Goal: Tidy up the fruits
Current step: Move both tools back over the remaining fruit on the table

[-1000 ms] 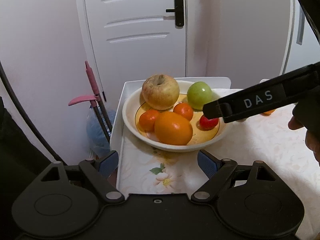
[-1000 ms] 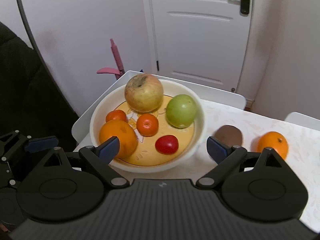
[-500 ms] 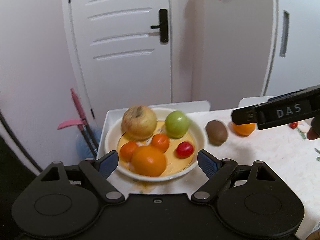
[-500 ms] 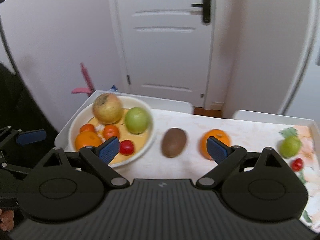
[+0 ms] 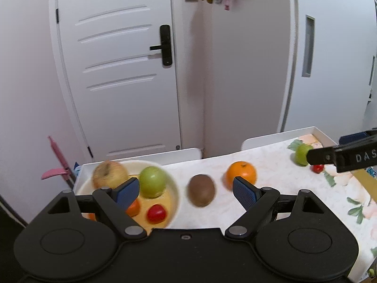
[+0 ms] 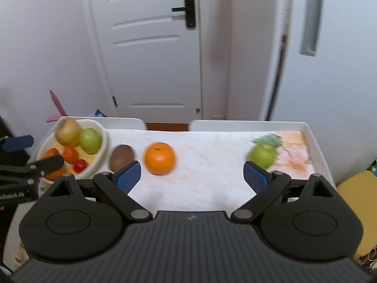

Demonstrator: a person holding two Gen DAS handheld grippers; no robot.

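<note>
Left gripper (image 5: 186, 191) jaws wide apart, nothing btwn, tilted down over table (image 6: 212, 165). Right gripper (image 6: 192, 176) likewise spread, empty, angled down. Bowl (image 6: 103, 141) at table's left end: 2 apples, 1 orange, 2 tangerines, 1 red tomato. Outside it: 1 kiwi (image 6: 122, 157) w/ long axis roughly upright in view, just beside bowl; 1 orange (image 6: 159, 158); 1 green apple (image 6: 262, 155) and 1 small red fruit (image 5: 317, 168) far right.

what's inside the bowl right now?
In the bowl: a yellowish apple, a green apple, two small orange fruits, a small red fruit. A larger orange is mostly hidden behind the left gripper.
</note>
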